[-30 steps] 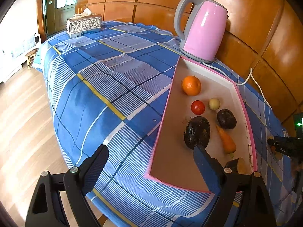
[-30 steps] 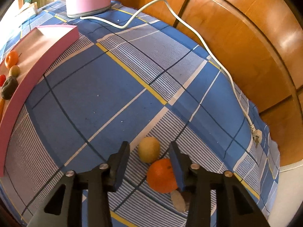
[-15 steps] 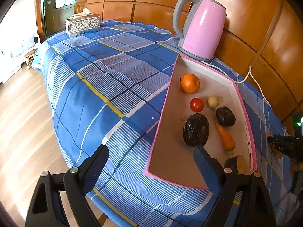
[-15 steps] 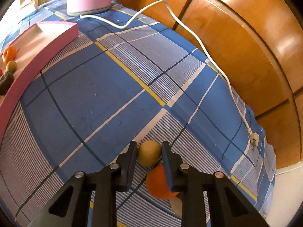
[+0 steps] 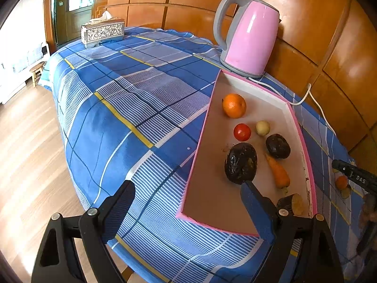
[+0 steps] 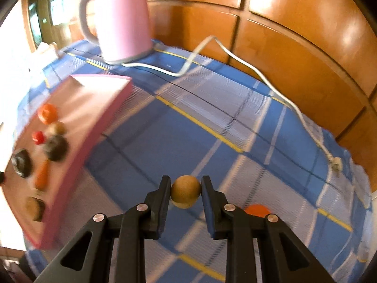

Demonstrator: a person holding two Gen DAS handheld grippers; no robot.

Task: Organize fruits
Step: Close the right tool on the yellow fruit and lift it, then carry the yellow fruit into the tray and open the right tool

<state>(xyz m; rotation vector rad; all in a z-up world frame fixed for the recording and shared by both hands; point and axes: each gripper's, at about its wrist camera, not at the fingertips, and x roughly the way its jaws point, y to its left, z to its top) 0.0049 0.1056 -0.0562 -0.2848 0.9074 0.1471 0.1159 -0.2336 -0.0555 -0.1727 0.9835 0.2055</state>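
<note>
Right gripper [image 6: 185, 192] pinches small tan fruit [image 6: 185, 191] right of pink tray [image 6: 77, 162]; left gripper [image 5: 188, 202] spread wide, empty.

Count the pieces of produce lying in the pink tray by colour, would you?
In the pink tray:
Orange: 2, the round orange fruit and the carrot
Red: 1, the tomato
Pale yellow: 1, the small round fruit
Dark: 3, the large lump, the smaller lump and the cut piece
Total: 7
</note>
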